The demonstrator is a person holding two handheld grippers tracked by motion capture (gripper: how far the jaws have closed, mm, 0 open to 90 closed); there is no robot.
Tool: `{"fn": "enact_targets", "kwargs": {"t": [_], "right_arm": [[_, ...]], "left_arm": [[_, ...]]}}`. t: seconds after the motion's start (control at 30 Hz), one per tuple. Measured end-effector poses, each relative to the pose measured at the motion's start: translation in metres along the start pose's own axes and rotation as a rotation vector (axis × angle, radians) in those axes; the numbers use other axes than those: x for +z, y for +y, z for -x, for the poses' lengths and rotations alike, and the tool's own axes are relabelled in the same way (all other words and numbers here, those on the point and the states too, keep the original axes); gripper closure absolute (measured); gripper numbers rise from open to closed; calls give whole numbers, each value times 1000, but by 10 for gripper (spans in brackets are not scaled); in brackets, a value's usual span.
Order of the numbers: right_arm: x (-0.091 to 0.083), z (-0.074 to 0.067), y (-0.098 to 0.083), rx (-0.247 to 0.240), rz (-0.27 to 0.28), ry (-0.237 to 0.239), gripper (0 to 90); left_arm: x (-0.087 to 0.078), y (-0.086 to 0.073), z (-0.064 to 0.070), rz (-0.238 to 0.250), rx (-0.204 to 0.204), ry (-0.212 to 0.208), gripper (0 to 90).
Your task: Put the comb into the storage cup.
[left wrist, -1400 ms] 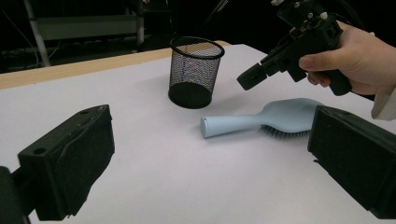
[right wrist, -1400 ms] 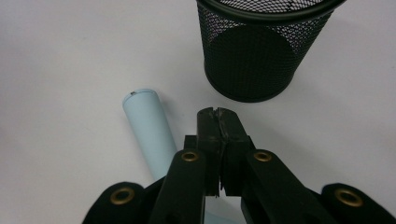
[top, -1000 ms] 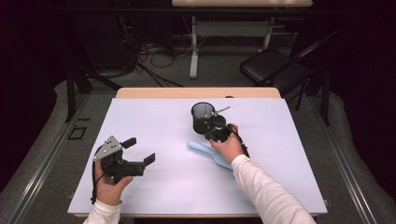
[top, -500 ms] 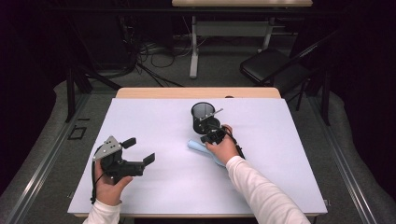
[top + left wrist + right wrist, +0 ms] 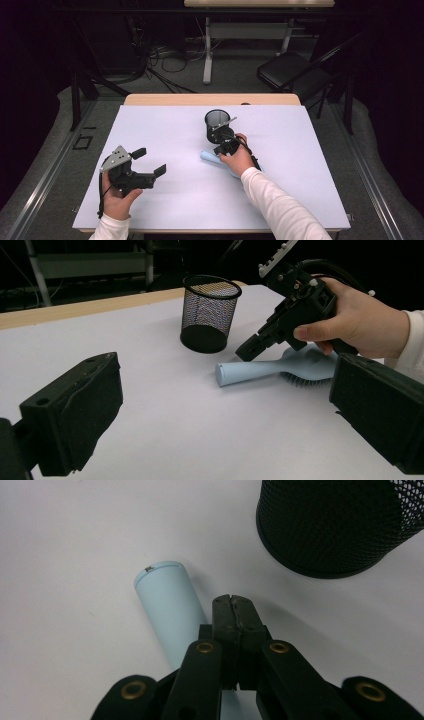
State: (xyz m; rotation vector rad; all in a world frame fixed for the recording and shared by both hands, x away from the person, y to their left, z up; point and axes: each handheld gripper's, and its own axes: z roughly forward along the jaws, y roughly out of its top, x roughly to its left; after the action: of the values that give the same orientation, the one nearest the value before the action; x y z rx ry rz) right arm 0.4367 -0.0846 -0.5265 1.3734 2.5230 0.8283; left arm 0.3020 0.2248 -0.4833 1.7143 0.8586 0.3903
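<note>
Nearest my side of the white table [image 5: 300, 150], my left gripper [image 5: 150, 161] sits with jaws spread wide, nothing between them, well apart from the work. Farther in, my right gripper [image 5: 234, 605] has its jaws pressed together, empty, tips just over the handle of the pale blue hairbrush [image 5: 167, 600]. The brush lies flat under and left of those tips, bristle head back beneath my right hand [image 5: 360, 320]. Beyond the tips, near them, stands the black mesh cup [image 5: 210, 312], upright.
</note>
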Motion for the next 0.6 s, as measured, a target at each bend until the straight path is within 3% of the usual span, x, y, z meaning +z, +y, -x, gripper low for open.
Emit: {"fn": "enact_targets", "kwargs": {"t": [0.43,0.6], "right_arm": [[12,-9,2,0,-31,-6,900],[13,-18,1,-38,-52,-4,900]], "left_arm": [[1,-1,-1,-4,0,2,9],[1,-1,-1,-4,-1,4,9]]}}
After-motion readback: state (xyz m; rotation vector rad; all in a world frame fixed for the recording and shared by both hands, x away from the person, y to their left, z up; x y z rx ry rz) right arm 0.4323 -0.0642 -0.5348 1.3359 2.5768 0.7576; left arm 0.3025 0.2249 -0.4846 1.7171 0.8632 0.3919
